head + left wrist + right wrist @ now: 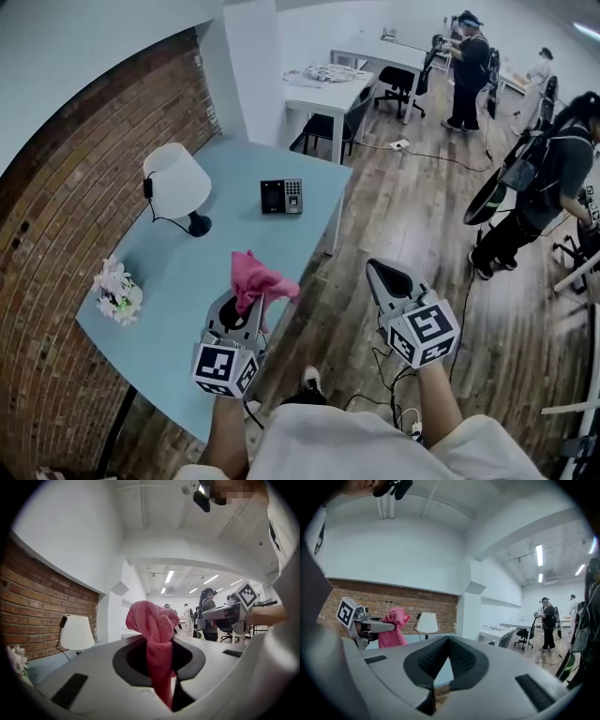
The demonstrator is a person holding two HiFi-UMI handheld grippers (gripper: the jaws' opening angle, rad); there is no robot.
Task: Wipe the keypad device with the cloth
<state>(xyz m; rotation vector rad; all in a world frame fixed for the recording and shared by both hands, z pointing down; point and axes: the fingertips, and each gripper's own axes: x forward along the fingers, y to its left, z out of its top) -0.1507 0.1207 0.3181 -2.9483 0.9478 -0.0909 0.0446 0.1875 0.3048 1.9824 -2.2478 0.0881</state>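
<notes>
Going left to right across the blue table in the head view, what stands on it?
A small bunch of white flowers → white-shaded lamp on a black base → black keypad device with a screen.

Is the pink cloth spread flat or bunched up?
Bunched up: the pink cloth sticks up crumpled, clamped in the left gripper.

No word, brand or number can be read anywhere. The keypad device (281,196) on the desk (187,272) shows a grid of keys, too small to make out any digit. The cubes on the left tongs (242,309) and the right tongs (378,270) carry only black-and-white square patterns, without letters or figures; both gripper views show the same.
</notes>
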